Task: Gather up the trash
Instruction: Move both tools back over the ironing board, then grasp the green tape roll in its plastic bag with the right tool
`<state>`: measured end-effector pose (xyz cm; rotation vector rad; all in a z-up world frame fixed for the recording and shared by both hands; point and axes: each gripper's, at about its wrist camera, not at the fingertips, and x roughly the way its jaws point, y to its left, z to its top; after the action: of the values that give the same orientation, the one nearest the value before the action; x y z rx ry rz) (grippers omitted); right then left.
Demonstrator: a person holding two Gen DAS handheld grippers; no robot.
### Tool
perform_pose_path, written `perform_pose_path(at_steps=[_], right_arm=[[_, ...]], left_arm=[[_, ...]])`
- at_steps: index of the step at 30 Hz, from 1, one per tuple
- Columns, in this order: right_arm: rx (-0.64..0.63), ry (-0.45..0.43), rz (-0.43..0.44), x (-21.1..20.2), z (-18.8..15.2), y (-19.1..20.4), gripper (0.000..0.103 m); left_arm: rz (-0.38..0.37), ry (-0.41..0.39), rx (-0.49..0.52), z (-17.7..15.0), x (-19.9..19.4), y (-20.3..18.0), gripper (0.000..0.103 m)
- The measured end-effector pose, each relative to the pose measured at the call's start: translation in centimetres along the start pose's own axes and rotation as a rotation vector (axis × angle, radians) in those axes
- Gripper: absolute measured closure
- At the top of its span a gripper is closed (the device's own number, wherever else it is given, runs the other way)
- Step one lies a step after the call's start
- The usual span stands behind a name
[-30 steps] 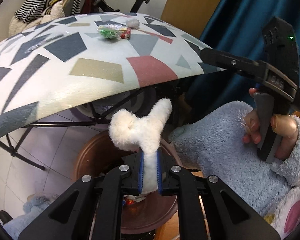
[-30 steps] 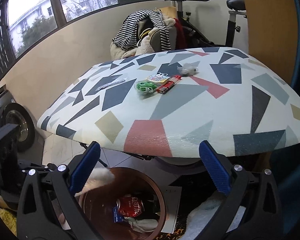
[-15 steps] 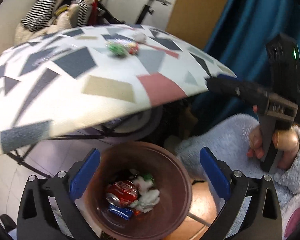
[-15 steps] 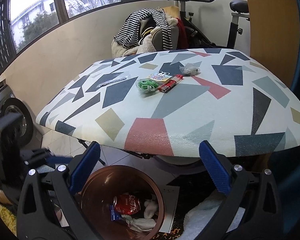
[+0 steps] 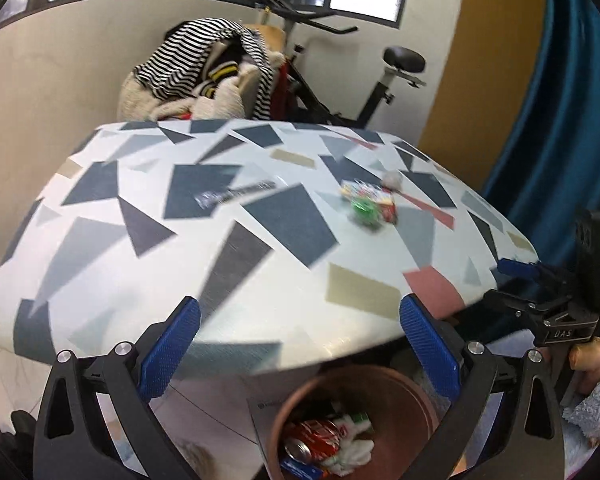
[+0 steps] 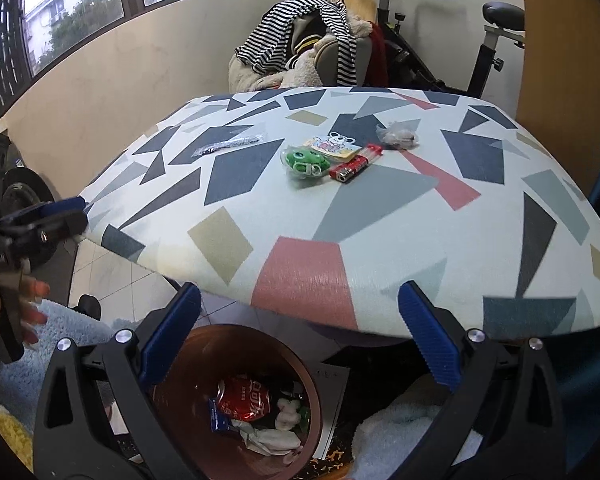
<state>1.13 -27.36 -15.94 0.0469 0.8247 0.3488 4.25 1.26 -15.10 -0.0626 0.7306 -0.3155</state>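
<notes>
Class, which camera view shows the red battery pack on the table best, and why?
The right wrist view: the red battery pack is sharp, unobstructed, beside the green toy. The left wrist view shows it only as a small motion-blurred red patch.

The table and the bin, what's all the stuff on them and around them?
Table: one, white with coloured shapes, centre.
Green toy packet: one, mid-table.
Cartoon card: one, behind it.
Red batteries: one pack, beside the packet.
Crumpled wrapper: one, clear, far right.
Silvery wrapper: one, far left.
Bin: one, brown, under table edge.
Cola can: one, red, in bin.
Exercise bike: one, black, behind.
Striped clothes: pile, behind.
Left gripper: open.
Right gripper: open.
</notes>
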Motion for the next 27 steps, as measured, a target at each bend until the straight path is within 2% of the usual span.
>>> perform_pose_path(at_steps=[10,13,15,22,24,25,26,27], right_arm=[[0.07,0.011,0.055,2.9,4.9,-2.0,0.006],[0.101,0.043,0.067,4.4,6.5,-2.8,0.006],[0.081,0.068,0.029,5.6,7.5,-2.4,0.006],[-0.023,0.095,0.026,10.0,10.1,-0.9,0.006],[-0.051,0.101,0.027,11.5,11.0,-0.6,0.011],[-0.046,0.104,0.039,12.4,11.6,-0.6,0.021],[-0.045,0.105,0.04,12.7,11.5,-0.7,0.025],[-0.048,0.109,0.038,13.5,11.9,-0.6,0.026]], left_arm=[[0.017,-0.025,-0.032,3.1,1.5,3.3,0.006],[0.021,-0.017,-0.059,4.1,2.8,4.4,0.006],[0.013,-0.016,-0.078,4.4,3.4,4.9,0.006],[0.007,0.001,-0.116,5.1,5.6,6.5,0.006],[0.017,0.006,-0.119,5.0,6.1,7.0,0.006],[0.021,0.009,-0.117,4.9,6.2,7.1,0.006],[0.025,0.013,-0.115,4.9,6.3,7.3,0.006],[0.029,0.015,-0.113,4.9,6.4,7.4,0.006]])
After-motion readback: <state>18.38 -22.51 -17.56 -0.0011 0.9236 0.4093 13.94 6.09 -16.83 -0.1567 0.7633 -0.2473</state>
